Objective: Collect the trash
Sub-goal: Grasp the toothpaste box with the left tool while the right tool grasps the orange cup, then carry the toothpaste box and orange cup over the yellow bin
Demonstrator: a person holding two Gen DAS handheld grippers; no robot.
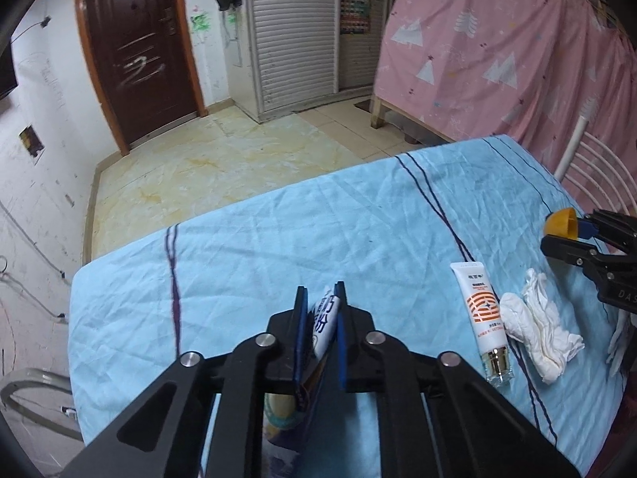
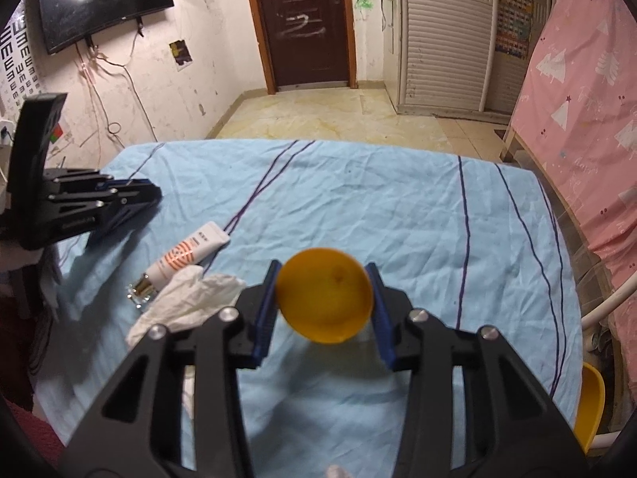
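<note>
The left gripper (image 1: 322, 298) is closed narrowly on a flattened wrapper (image 1: 324, 320), white with blue print, which stands on edge between the blue pads; its lower part, printed in darker colours, hangs below the jaws over the blue cloth (image 1: 278, 239). In the right wrist view the left gripper (image 2: 151, 195) appears side-on at the left edge, and the wrapper cannot be made out there.

To the right, on the cloth, lies a white tube (image 1: 481, 314) with orange markings and a gold collar above a clear cap, cap end toward the near edge. A crumpled white tissue (image 1: 537, 326) lies just beside it on the right, touching or nearly touching the tube. The right wrist view shows both, the tube (image 2: 187, 257) behind the tissue (image 2: 187, 302).

Farther right, the right gripper (image 2: 324, 275) holds an orange peel (image 2: 324, 294), a hollow half-dome with its open side turned toward the camera, clamped between both pads and raised above the cloth. The left wrist view shows the same peel (image 1: 561, 223) in profile at the tip of the right gripper (image 1: 573, 231).

Only the right wrist view shows the wall-mounted television (image 2: 103, 0) and the yellow object (image 2: 591, 406) at the cloth's right edge.
</note>
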